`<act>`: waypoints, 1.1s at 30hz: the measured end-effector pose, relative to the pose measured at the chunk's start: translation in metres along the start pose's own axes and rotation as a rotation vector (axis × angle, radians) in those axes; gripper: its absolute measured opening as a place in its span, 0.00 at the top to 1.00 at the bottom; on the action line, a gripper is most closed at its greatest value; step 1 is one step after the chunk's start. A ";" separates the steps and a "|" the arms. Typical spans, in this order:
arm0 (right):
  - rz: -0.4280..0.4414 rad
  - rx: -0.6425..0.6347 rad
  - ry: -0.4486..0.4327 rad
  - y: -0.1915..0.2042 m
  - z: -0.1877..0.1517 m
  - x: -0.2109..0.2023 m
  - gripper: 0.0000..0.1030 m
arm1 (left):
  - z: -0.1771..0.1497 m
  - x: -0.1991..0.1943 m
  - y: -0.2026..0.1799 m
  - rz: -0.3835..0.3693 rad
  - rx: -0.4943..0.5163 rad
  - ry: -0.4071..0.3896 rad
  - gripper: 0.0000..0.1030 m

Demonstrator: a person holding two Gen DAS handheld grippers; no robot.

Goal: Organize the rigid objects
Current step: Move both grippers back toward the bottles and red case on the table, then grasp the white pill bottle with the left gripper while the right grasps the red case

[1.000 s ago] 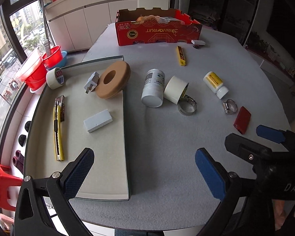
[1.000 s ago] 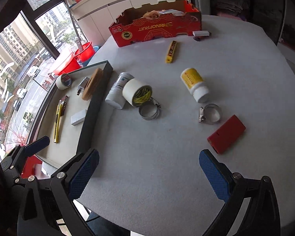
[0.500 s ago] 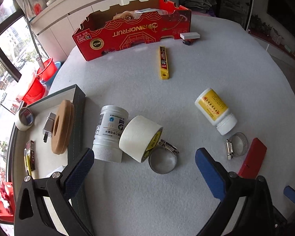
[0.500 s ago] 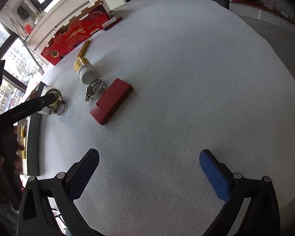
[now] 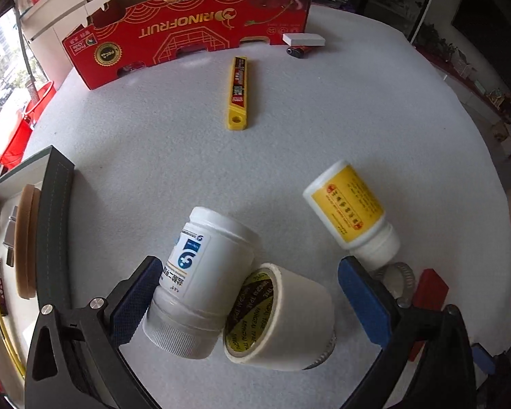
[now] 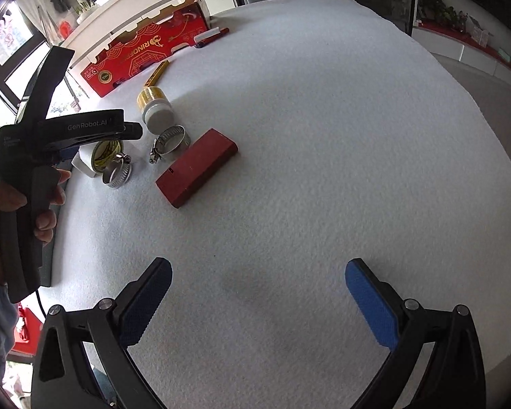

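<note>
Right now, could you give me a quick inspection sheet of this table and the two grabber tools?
Surface: round table under pale grey felt.
Job's things: white jar lying beside a masking tape roll, touching it; yellow-label bottle on its side; yellow blade case; red block; two hose clamps; dark-rimmed tray holding a tan disc.
Clutter: red fruit carton at the far edge, with a white eraser-like bar beside it.
Grippers: left gripper open around jar and tape; right gripper open over bare felt.
Cables: nothing seen.
Surroundings: windows, white cabinets, red buckets.
</note>
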State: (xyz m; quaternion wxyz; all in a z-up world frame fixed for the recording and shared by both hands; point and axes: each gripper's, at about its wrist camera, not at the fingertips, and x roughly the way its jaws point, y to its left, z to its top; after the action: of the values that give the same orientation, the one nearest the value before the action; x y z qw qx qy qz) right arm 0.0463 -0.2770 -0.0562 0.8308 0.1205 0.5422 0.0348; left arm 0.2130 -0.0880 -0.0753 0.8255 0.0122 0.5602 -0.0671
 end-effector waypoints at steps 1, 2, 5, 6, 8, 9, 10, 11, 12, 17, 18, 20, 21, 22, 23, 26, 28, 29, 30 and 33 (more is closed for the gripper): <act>0.000 -0.004 -0.001 0.000 0.000 0.000 0.00 | -0.006 -0.001 -0.008 -0.021 0.011 -0.001 0.01; 0.002 -0.007 -0.001 0.000 0.000 -0.001 0.00 | -0.012 -0.001 -0.017 -0.037 0.028 -0.001 0.01; 0.016 -0.007 -0.003 -0.001 -0.001 -0.002 0.00 | -0.028 -0.009 -0.041 -0.088 0.090 -0.030 0.00; 0.021 -0.007 -0.004 -0.002 -0.001 -0.003 0.00 | -0.033 -0.013 -0.044 -0.104 0.088 -0.042 0.00; 0.024 -0.023 -0.007 -0.001 -0.001 -0.003 0.00 | -0.035 -0.021 -0.041 -0.087 0.057 -0.087 0.00; 0.019 -0.041 -0.009 0.001 -0.003 -0.003 0.00 | -0.034 -0.025 -0.036 -0.082 0.036 -0.109 0.00; 0.007 -0.069 -0.009 0.003 -0.004 -0.002 0.00 | -0.033 -0.029 -0.029 -0.075 0.008 -0.127 0.00; -0.011 -0.102 -0.009 0.007 -0.006 -0.001 0.00 | -0.030 -0.031 -0.020 -0.068 -0.025 -0.136 0.00; -0.036 -0.140 -0.011 0.012 -0.008 0.000 0.00 | -0.027 -0.032 -0.012 -0.075 -0.055 -0.134 0.00; -0.107 -0.267 -0.030 0.028 -0.016 0.008 0.00 | -0.026 -0.036 0.006 -0.116 -0.093 -0.141 0.00; -0.106 -0.271 -0.029 0.027 -0.015 0.009 0.00 | -0.029 -0.038 0.008 -0.127 -0.089 -0.150 0.00; -0.103 -0.274 -0.038 0.027 -0.016 0.009 0.00 | -0.035 -0.045 0.012 -0.158 -0.071 -0.175 0.00; -0.102 -0.276 -0.046 0.026 -0.017 0.008 0.00 | -0.037 -0.049 0.014 -0.162 -0.060 -0.188 0.00; -0.100 -0.279 -0.054 0.025 -0.018 0.008 0.00 | -0.038 -0.053 0.017 -0.159 -0.052 -0.200 0.00; -0.098 -0.282 -0.061 0.024 -0.020 0.006 0.00 | -0.040 -0.057 0.020 -0.150 -0.054 -0.211 0.00; -0.096 -0.284 -0.070 0.024 -0.019 0.007 0.00 | -0.040 -0.059 0.030 -0.119 -0.084 -0.209 0.00; -0.097 -0.281 -0.076 0.025 -0.018 0.008 0.00 | -0.037 -0.049 0.035 -0.101 -0.107 -0.171 0.00; -0.098 -0.280 -0.081 0.025 -0.018 0.008 0.00 | -0.036 -0.043 0.037 -0.095 -0.117 -0.153 0.00; -0.097 -0.280 -0.085 0.025 -0.019 0.007 0.00 | -0.036 -0.037 0.038 -0.092 -0.123 -0.141 0.00; -0.094 -0.291 -0.080 0.027 -0.017 0.008 0.00 | -0.037 -0.030 0.040 -0.087 -0.152 -0.136 0.00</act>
State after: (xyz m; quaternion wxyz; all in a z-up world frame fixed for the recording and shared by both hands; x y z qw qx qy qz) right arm 0.0363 -0.2462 -0.0631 0.8613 -0.0252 0.5028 0.0692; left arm 0.1728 -0.0422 -0.0636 0.8565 -0.0793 0.5064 -0.0607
